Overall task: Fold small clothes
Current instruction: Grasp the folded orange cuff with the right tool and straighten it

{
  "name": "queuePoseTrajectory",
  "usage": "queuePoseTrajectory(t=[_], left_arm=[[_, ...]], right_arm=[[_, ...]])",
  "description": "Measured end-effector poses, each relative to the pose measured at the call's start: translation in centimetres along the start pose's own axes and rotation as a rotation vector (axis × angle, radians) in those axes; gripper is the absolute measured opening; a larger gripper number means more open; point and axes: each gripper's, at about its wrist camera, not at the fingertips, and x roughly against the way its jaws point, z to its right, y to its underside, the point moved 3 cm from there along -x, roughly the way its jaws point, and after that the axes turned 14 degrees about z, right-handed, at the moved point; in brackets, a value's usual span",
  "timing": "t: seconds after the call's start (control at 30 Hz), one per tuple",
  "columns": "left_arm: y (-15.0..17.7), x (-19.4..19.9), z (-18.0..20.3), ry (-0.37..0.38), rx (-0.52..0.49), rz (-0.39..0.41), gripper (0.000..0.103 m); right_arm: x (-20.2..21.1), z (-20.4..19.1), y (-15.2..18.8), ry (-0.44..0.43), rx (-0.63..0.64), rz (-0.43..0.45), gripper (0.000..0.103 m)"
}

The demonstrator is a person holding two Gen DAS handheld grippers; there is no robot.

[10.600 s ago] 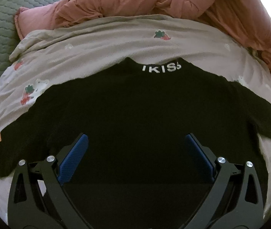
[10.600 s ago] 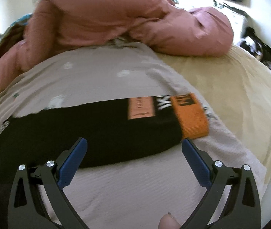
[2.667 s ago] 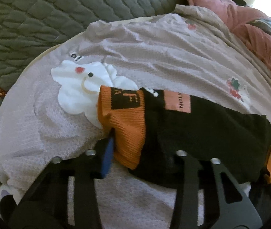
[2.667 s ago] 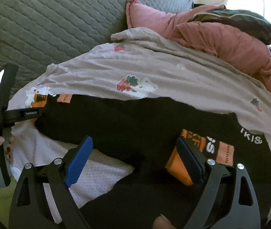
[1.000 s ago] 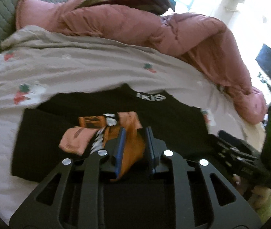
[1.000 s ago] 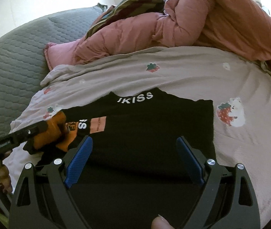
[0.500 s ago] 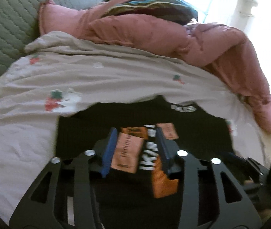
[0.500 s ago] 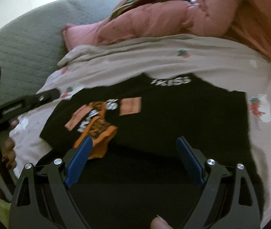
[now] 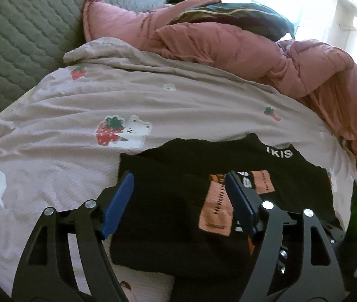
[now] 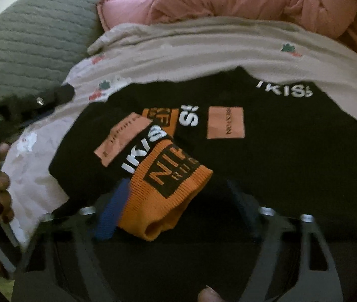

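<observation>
Black sweater (image 10: 291, 156) spread flat on bed sheet (image 9: 153, 100), collar pointing away, sleeves folded across chest. Left tool (image 9: 178, 198) opening, nothing gripped. Right tool (image 10: 178, 198) closing about orange cuff (image 10: 168, 188), pads not yet pressing.

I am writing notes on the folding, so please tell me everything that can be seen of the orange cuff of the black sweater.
The orange cuff is ribbed knit, with a black patch bearing orange letters. It ends a black sleeve folded across the body of the black sweater and lies on it, tilted, its open end toward the camera. The closing right tongs frame it; the blue pad is at its edge, but contact is unclear in the blur.
</observation>
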Motion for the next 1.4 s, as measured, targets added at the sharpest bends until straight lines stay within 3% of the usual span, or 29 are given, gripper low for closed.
queuePoseTrajectory(t=[0.07,0.13,0.23,0.63,0.9,1.17,1.4], left_arm=[[-0.1,0.0,-0.6,-0.008,0.014,0.000,0.068],[-0.3,0.2,-1.0,-0.013,0.027,0.006,0.068],[-0.4,0.4,-1.5,-0.017,0.040,0.016,0.069],[-1.1,1.1,-2.3,-0.030,0.065,0.046,0.075],[-1.1,1.1,-2.4,-0.023,0.072,0.048,0.075],[-0.6,0.6,-1.5,-0.012,0.036,0.041,0.075],[0.9,-0.7,2.7,0.035,-0.102,0.014,0.075]], right_arm=[[0.0,-0.4,0.1,-0.014,0.011,0.017,0.045],[0.3,-0.9,-0.1,-0.038,0.019,0.029,0.017],[0.7,-1.8,-0.5,-0.050,0.064,0.056,0.008],[6.8,-1.0,-5.2,-0.073,0.084,0.247,0.006],[10.6,4.9,-7.7,0.040,0.024,0.345,0.006],[12.5,10.9,-7.6,0.164,-0.038,0.364,0.006],[11.6,12.6,-5.9,0.230,-0.039,0.335,0.006]])
